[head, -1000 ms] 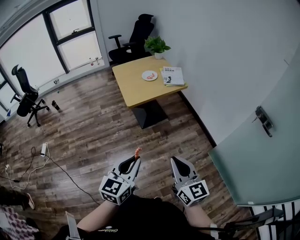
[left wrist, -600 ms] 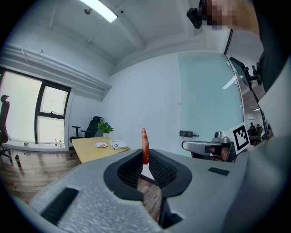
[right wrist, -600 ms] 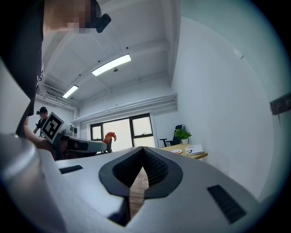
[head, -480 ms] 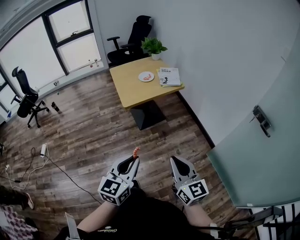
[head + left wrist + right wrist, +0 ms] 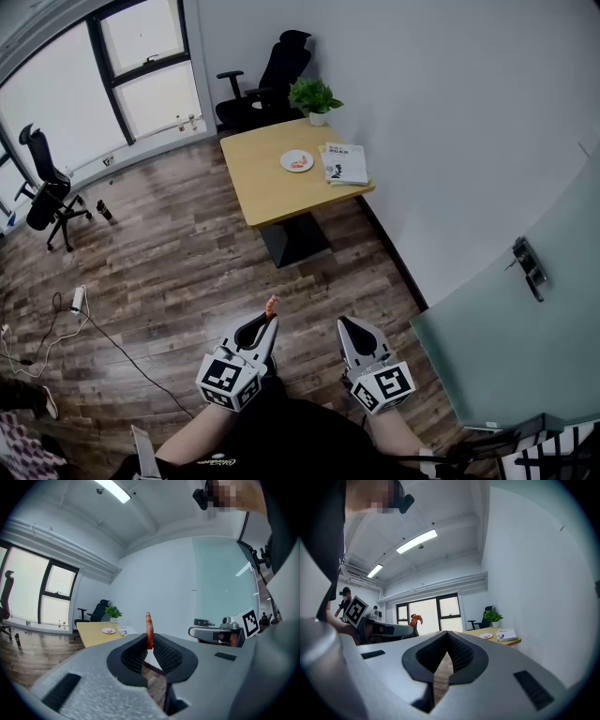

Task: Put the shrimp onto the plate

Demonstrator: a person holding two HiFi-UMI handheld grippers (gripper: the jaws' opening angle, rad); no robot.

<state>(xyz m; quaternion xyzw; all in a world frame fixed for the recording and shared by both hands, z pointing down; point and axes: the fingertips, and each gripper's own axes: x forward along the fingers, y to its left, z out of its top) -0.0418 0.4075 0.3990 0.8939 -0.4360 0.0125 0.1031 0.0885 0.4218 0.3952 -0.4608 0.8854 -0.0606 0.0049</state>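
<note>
My left gripper [image 5: 271, 320] is shut on an orange shrimp [image 5: 272, 305], which sticks out past the jaw tips [image 5: 149, 629]. It hangs over the wooden floor, low in the head view. My right gripper [image 5: 343, 323] is beside it, shut with nothing between its jaws [image 5: 447, 634]. The white plate [image 5: 297, 161] lies far ahead on the wooden table [image 5: 267, 183], with something orange on it. From the right gripper view the shrimp [image 5: 415, 619] shows at the left and the plate [image 5: 486, 636] far off.
A book [image 5: 345, 162] lies right of the plate and a potted plant [image 5: 314, 96] stands at the table's far corner. A black office chair [image 5: 265, 80] is behind the table, another chair [image 5: 42, 192] at the left. Cables [image 5: 66, 323] trail on the floor. A frosted glass door [image 5: 511, 319] is at my right.
The view has shifted slightly; the table sits a little differently in the frame. Both grippers keep their places and the left one still holds the shrimp.
</note>
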